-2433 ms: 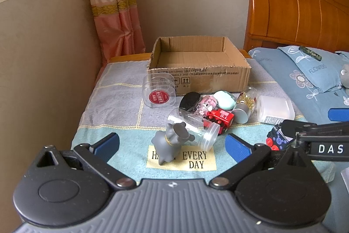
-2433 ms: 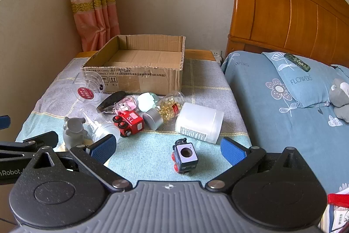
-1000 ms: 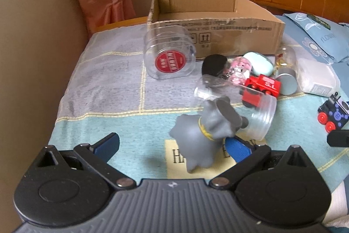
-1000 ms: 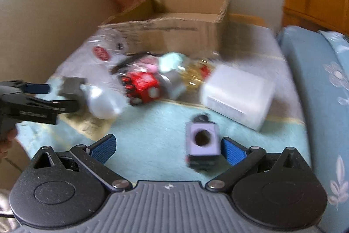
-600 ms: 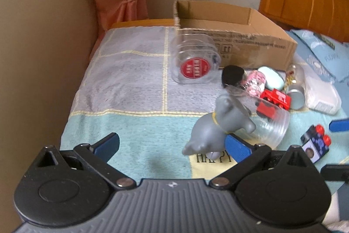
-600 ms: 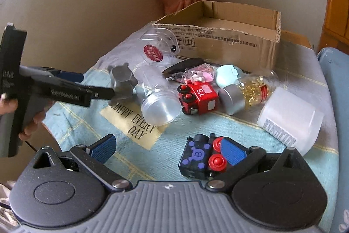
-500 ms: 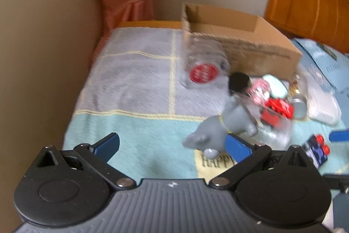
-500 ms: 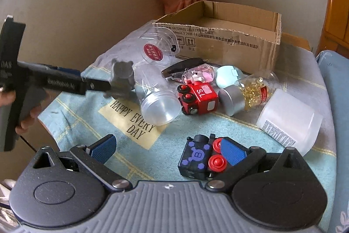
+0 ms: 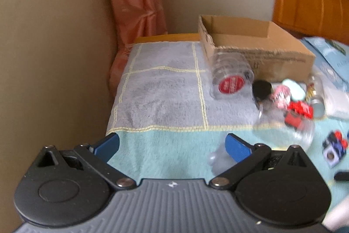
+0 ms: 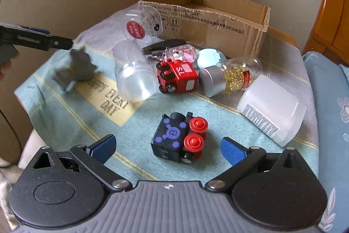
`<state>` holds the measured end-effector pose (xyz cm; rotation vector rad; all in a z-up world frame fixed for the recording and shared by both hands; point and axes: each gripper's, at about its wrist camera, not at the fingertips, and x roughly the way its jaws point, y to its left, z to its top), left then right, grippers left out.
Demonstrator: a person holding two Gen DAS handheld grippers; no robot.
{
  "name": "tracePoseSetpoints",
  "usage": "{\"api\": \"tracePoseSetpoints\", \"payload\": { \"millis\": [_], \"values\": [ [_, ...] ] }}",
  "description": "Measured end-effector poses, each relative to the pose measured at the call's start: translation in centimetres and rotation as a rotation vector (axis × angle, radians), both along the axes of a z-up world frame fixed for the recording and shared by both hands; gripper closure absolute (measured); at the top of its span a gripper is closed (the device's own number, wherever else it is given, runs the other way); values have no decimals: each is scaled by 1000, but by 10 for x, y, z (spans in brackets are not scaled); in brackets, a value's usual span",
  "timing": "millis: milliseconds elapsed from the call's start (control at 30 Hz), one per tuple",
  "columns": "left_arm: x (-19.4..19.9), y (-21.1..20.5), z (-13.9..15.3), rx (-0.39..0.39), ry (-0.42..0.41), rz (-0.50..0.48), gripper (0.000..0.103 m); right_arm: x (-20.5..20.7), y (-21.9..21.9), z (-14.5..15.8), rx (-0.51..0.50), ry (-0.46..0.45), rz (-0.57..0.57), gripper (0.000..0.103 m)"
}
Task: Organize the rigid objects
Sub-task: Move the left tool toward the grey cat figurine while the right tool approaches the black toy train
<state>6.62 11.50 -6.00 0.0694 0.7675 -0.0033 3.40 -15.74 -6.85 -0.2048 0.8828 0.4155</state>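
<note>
Black toy train [image 10: 180,138]: it lies on the teal towel [image 10: 130,128] midway between the right gripper's [image 10: 167,145] blue pads, level with their tips. Neither pad touches it. Its red wheels face up and toward the right-hand pad, so it appears tipped on its side.
Right gripper: its jaws stand wide apart and hold nothing. This reads as a straddle set up for a pinch across the train's body.
Cardboard box [image 10: 218,14]: open-topped, well ahead of the right tongs, beyond the clutter. Judged to be where the items belong; the part of its inside that shows looks empty.
Pile ahead of the right tongs: a red toy train [image 10: 177,77], a clear cup [image 10: 135,78] on its side, a capsule bottle [image 10: 231,76] and a white jar [image 10: 270,108] ahead and to the right.
Grey figurine [image 10: 75,68]: blurred, well to the left of the right tongs, just under the tip of the left gripper [image 9: 172,144]. I cannot tell whether it is touching that tip or the towel.
Left gripper: in its own view the pads are spread apart with only towel between them, nothing clamped.
Risk: the train's rounded wheels may let it roll or twist as the pads close.
</note>
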Motion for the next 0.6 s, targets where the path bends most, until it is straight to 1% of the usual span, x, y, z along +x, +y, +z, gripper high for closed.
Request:
{"api": "tracePoseSetpoints", "payload": {
  "millis": [100,167,233,300,333,433,533,600],
  "values": [
    [-8,1,3,19,-8,-79,1,2,0,-8,-14,3,16,0],
    [-13,0,7,17,-18,-156,1,4,0,-13,-19,17,26,0],
    [-20,-3,9,8,-30,-263,1,5,0,-20,-34,35,24,0],
    [-25,-9,8,5,-25,-370,1,4,-2,-21,-22,14,35,0],
    [-28,-15,4,11,-16,-428,1,4,-3,-22,-18,11,38,0],
    [-32,-25,-10,10,28,-558,1,3,-7,-24,0,-22,49,0],
    [-30,-30,-25,14,91,-620,1,-2,-9,-25,11,-50,43,0],
    [-27,-25,-33,11,124,-625,1,-5,-9,-25,16,-62,35,0]
  ]
}}
